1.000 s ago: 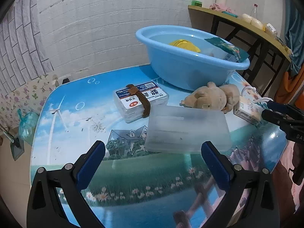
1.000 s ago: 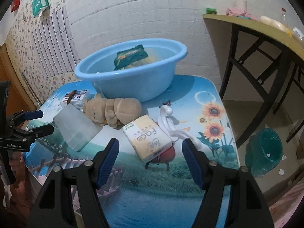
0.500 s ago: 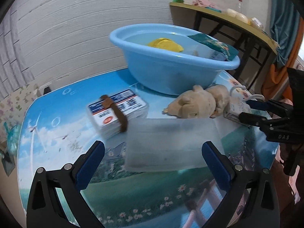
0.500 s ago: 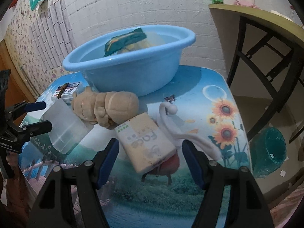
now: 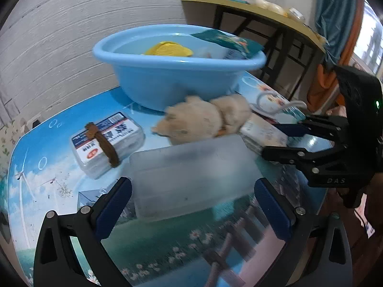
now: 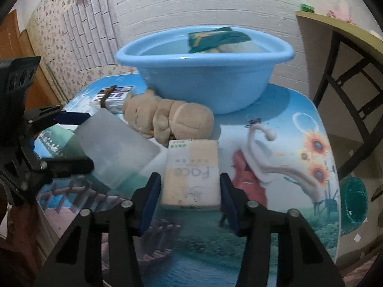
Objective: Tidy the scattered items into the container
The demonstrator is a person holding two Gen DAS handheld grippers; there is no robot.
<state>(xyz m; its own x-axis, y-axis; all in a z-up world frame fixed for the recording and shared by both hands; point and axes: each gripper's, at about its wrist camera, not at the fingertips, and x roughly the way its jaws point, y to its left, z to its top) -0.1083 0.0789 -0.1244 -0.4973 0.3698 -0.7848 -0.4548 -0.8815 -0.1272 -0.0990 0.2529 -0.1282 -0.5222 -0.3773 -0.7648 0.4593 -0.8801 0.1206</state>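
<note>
Frosted plastic box (image 5: pixel 191 174) lies between the spread fingers of my left tool (image 5: pixel 191 205), untouched by either pad. Left of it sits a banded card pack (image 5: pixel 107 141); beyond, a plush toy (image 5: pixel 205 119) blocks the way to the blue basin (image 5: pixel 177 81). My right tool (image 6: pixel 189 196) is closing around the tissue pack (image 6: pixel 191 172), not yet pinching; a white hook (image 6: pixel 263 153) lies right of it on the table (image 6: pixel 299 215).

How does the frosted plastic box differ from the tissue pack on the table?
The frosted plastic box is translucent and unprinted; the tissue pack is opaque beige with "Face" printed on it. The box lies between the open left gripper; the pack lies between the closing right gripper. Both are flat rectangles outside the blue basin.
</note>
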